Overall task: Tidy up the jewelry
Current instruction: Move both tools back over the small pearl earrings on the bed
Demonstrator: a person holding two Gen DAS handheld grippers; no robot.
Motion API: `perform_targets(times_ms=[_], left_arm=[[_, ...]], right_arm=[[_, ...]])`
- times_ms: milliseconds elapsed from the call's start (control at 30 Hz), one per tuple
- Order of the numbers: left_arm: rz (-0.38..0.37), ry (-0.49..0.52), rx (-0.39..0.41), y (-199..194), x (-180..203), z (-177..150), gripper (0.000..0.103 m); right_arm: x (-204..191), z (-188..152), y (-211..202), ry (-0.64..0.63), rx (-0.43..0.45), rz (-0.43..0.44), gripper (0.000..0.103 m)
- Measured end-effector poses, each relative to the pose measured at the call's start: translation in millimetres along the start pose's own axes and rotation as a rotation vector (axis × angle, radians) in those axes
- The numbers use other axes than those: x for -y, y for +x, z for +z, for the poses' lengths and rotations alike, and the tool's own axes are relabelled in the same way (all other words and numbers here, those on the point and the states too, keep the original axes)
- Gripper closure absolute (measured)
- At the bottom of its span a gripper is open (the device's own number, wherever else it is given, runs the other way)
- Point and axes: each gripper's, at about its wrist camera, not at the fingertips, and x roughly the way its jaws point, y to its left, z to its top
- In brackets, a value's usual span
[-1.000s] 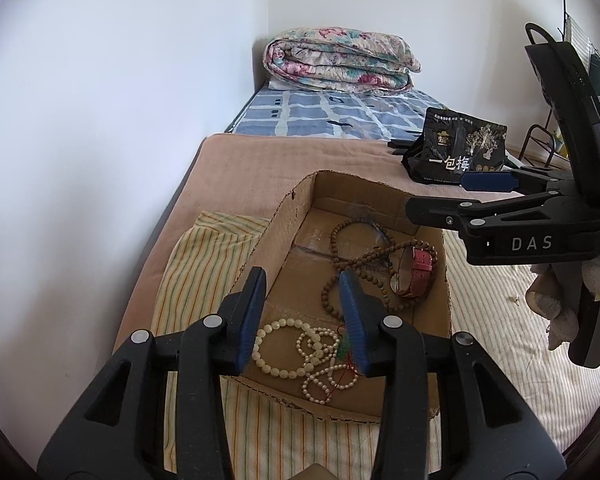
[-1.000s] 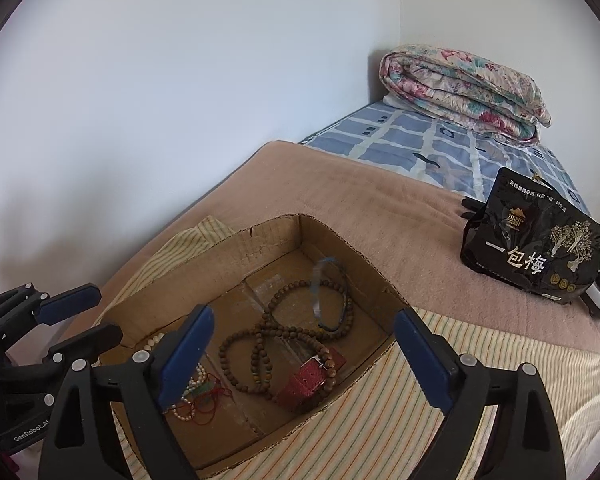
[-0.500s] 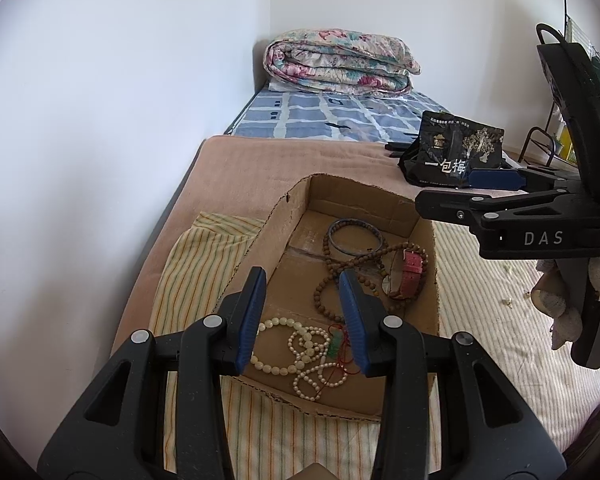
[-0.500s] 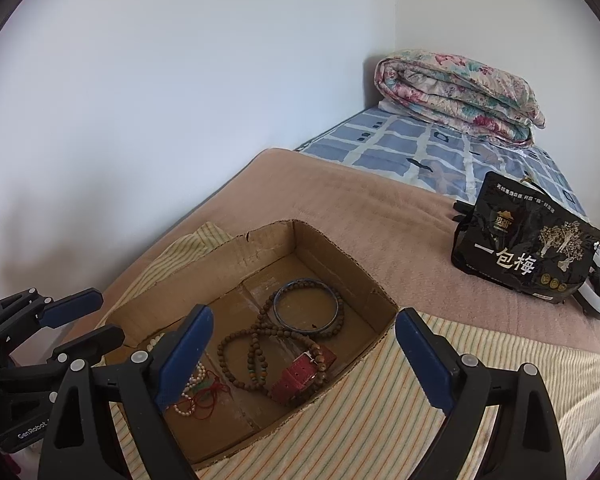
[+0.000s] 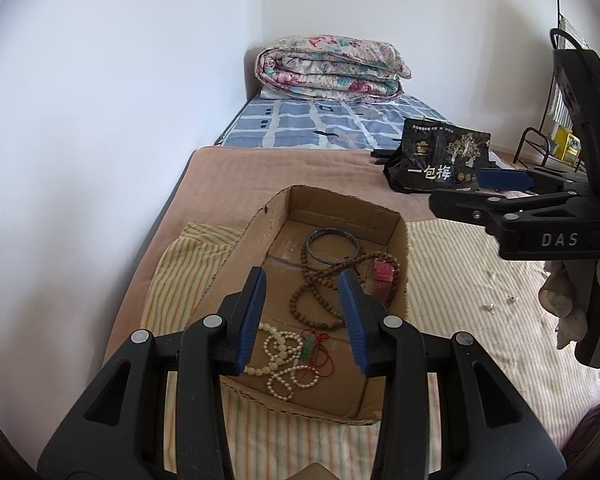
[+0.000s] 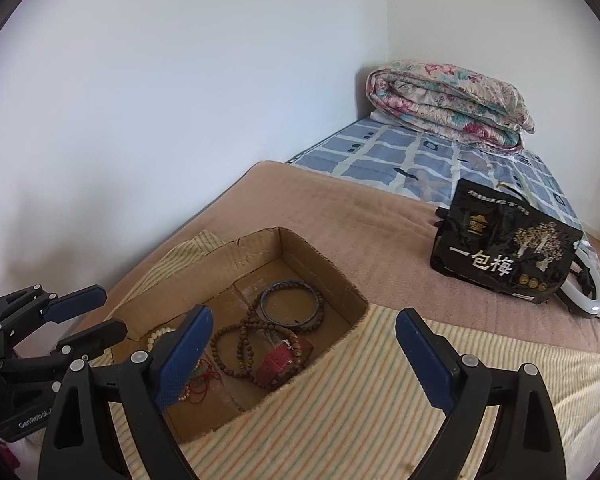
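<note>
Jewelry box (image 5: 400, 236) lies below both empty tools: left tool (image 5: 306, 312) half-spread, right tool (image 6: 304, 356) wide apart.

I am looking into a bedroom in someone's home: a bed (image 6: 320, 216) is filling most of both views, pushed into the corner of plain white walls (image 6: 180, 100). A floral quilt (image 5: 332, 68) is sitting folded at the far end on a blue checked sheet (image 5: 320, 124), while a brown blanket (image 6: 340, 224) and a striped cloth (image 6: 360, 400) are covering the nearer part. A black snack bag (image 6: 504, 252) printed with Chinese characters is standing on the blanket, and a metal rack (image 5: 540, 144) is showing at the right edge of the left wrist view
</note>
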Motion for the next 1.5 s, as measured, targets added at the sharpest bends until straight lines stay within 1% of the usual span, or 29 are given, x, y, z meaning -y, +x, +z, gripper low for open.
perform_targets(times_ms=[200,433,467,533,733,967,1133,1300,1500], left_arm=[[-0.021,0.004,-0.006,0.0,17.8,0.3,0.065],[-0.051,0.028,-0.015,5.2,47.6,-1.0,0.065],[-0.055,0.03,-0.017,6.2,50.8,-1.3,0.065],[-0.068,0.033,-0.019,8.2,58.2,-1.9,0.065],[-0.104,0.05,-0.03,15.7,83.6,-4.3,0.065],[-0.146,0.077,-0.049,23.4,111.0,-9.3,0.065],[-0.18,0.085,-0.068,31.7,129.0,-11.7,0.065],[-0.211,0.106,-0.096,41.9,146.0,-15.7,0.065],[-0.257,0.107,-0.129,56.4,164.6,-22.2,0.065]], right_arm=[[23.3,-8.8,-19.5,0.017,0.017,-0.017,0.009],[61.2,-25.7,-40.8,0.052,0.024,-0.046,0.008],[68.5,-29.2,-44.1,0.058,0.025,-0.054,0.005],[81.6,-36.2,-50.6,0.073,0.032,-0.07,0.002],[116.1,-54.7,-64.0,0.108,0.029,-0.108,0.002],[146.7,-80.4,-77.5,0.137,0.013,-0.143,0.002],[163.6,-100.9,-81.9,0.156,-0.015,-0.146,0.002],[171.6,-122.0,-80.8,0.164,-0.049,-0.138,0.003],[179.4,-145.8,-71.9,0.185,-0.094,-0.1,0.01]])
